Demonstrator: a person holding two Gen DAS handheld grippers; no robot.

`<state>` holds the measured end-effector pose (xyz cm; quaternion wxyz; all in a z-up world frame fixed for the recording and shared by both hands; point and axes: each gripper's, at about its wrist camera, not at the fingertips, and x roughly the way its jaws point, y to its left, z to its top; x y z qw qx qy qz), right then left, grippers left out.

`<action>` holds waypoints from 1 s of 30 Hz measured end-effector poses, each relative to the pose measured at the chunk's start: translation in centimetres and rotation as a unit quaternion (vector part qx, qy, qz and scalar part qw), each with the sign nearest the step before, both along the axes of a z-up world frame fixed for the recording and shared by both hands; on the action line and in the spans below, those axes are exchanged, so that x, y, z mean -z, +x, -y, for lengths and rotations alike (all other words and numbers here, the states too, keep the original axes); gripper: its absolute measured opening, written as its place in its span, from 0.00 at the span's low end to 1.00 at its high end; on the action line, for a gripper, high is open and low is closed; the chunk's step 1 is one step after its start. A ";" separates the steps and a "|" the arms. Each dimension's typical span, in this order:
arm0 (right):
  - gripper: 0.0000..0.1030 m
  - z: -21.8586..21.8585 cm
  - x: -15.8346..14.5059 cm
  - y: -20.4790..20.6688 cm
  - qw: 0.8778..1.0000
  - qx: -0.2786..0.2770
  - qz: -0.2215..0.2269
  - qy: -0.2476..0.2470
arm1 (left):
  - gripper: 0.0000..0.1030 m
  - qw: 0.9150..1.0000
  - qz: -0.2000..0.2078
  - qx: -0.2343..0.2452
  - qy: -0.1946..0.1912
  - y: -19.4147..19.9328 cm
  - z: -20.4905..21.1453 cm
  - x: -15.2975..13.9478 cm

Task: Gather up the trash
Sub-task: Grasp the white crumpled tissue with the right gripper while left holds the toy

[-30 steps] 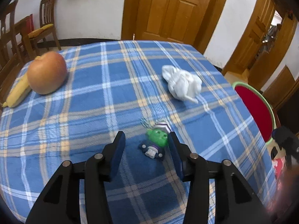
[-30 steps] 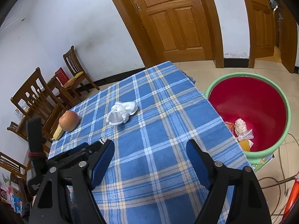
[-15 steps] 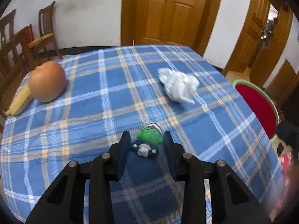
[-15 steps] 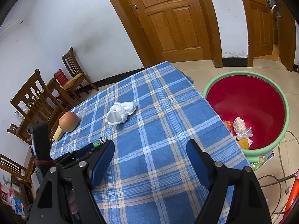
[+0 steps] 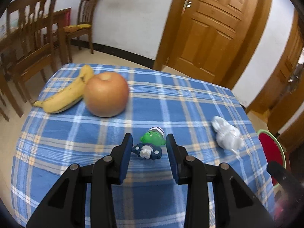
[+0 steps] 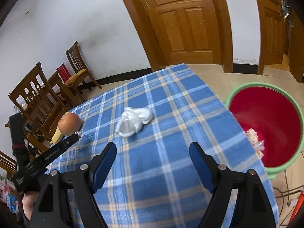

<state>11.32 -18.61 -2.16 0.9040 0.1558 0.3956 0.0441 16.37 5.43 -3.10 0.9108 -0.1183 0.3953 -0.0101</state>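
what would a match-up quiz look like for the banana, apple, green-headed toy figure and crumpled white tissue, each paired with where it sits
Things:
1. banana
2. apple
3. green-headed toy figure
4. crumpled white tissue

Places:
A. between the left gripper fingers
B. lying alone on the blue plaid tablecloth, on the side toward the red bin
C. at the table's far corner by the wooden chairs, behind the round fruit
D. touching the banana, on its tissue side

Pairs: 1-C, 2-D, 3-A, 4-B
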 end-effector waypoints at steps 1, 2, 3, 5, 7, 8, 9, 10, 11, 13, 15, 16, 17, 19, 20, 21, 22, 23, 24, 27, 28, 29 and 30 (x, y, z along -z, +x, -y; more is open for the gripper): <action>0.79 -0.5 0.3 0.6 1.000 -0.001 -0.003 -0.001 | 0.35 1.000 0.001 -0.007 -0.002 0.0 -0.4 0.2; 0.79 -0.8 0.5 1.1 1.000 -0.001 -0.004 -0.002 | 0.35 1.000 0.001 -0.012 -0.004 0.0 -0.7 0.4; 0.79 -1.3 0.8 1.7 1.000 -0.003 -0.006 -0.003 | 0.35 1.000 0.002 -0.016 -0.006 0.0 -0.9 0.5; 0.79 -2.0 1.3 2.9 1.000 -0.001 -0.011 -0.007 | 0.35 1.000 0.003 -0.021 -0.011 0.0 -1.3 0.7; 0.79 -2.6 1.9 3.9 1.000 -0.001 -0.018 -0.011 | 0.35 1.000 0.003 -0.024 -0.015 0.0 -1.6 0.9; 0.79 -2.9 2.3 4.4 1.000 -0.001 -0.022 -0.013 | 0.35 1.000 0.003 -0.026 -0.016 0.0 -1.8 1.0; 0.79 -3.2 2.6 4.8 1.000 -0.001 -0.025 -0.015 | 0.35 0.999 0.001 -0.028 -0.019 0.0 -2.0 1.1; 0.78 -3.4 2.8 5.2 0.999 0.000 -0.027 -0.017 | 0.35 0.999 -0.001 -0.029 -0.021 0.0 -2.1 1.2; 0.77 -3.6 3.1 5.7 0.999 0.001 -0.030 -0.020 | 0.35 0.999 -0.002 -0.030 -0.023 -0.1 -2.2 1.3; 0.73 -3.9 3.5 6.3 0.999 0.000 -0.035 -0.023 | 0.35 0.999 -0.003 -0.030 -0.029 -0.1 -2.3 1.4; 0.66 -4.3 4.0 6.9 0.999 0.002 -0.043 -0.027 | 0.35 0.999 -0.002 -0.028 -0.035 0.0 -2.4 1.3; 0.59 -4.3 4.4 7.4 0.998 0.006 -0.052 -0.026 | 0.35 0.999 0.000 -0.027 -0.036 -0.1 -2.3 1.2; 0.54 -4.3 4.7 7.6 0.998 0.009 -0.056 -0.025 | 0.35 0.999 0.002 -0.027 -0.035 -0.1 -2.3 1.1; 0.42 -4.4 4.6 7.7 0.998 0.007 -0.052 -0.030 | 0.35 0.999 0.004 -0.025 -0.034 -0.2 -2.2 1.1; 0.36 -4.4 4.6 7.8 0.998 0.004 -0.055 -0.022 | 0.35 0.999 0.004 -0.024 -0.034 -0.2 -2.1 1.1; 0.35 -4.5 4.5 7.8 0.998 0.005 -0.054 -0.024 | 0.35 0.999 0.003 -0.024 -0.033 -0.2 -2.0 1.2; 0.30 -4.4 4.5 7.7 0.998 0.005 -0.055 -0.026 | 0.35 0.999 0.002 -0.023 -0.032 -0.2 -2.1 1.2; 0.25 -4.3 4.5 7.6 0.998 0.004 -0.055 -0.025 | 0.35 0.999 0.001 -0.023 -0.031 -0.2 -2.0 1.3; 0.23 -4.2 4.5 7.6 0.998 0.004 -0.054 -0.024 | 0.35 0.999 0.000 -0.023 -0.031 -0.1 -2.0 1.3; 0.15 -3.9 4.6 7.3 0.998 0.003 -0.053 -0.018 | 0.35 0.999 -0.001 -0.022 -0.029 -0.1 -1.9 1.4; 0.14 -3.8 4.4 7.1 0.999 0.001 -0.051 -0.018 | 0.35 0.999 -0.001 -0.021 -0.030 -0.1 -1.9 1.4; 0.14 -3.7 4.3 6.9 0.999 0.000 -0.048 -0.019 | 0.35 0.999 -0.002 -0.021 -0.030 -0.1 -1.8 1.4; 0.14 -3.6 4.2 6.7 0.999 -0.002 -0.044 -0.018 | 0.35 0.999 -0.002 -0.021 -0.031 -0.1 -1.8 1.4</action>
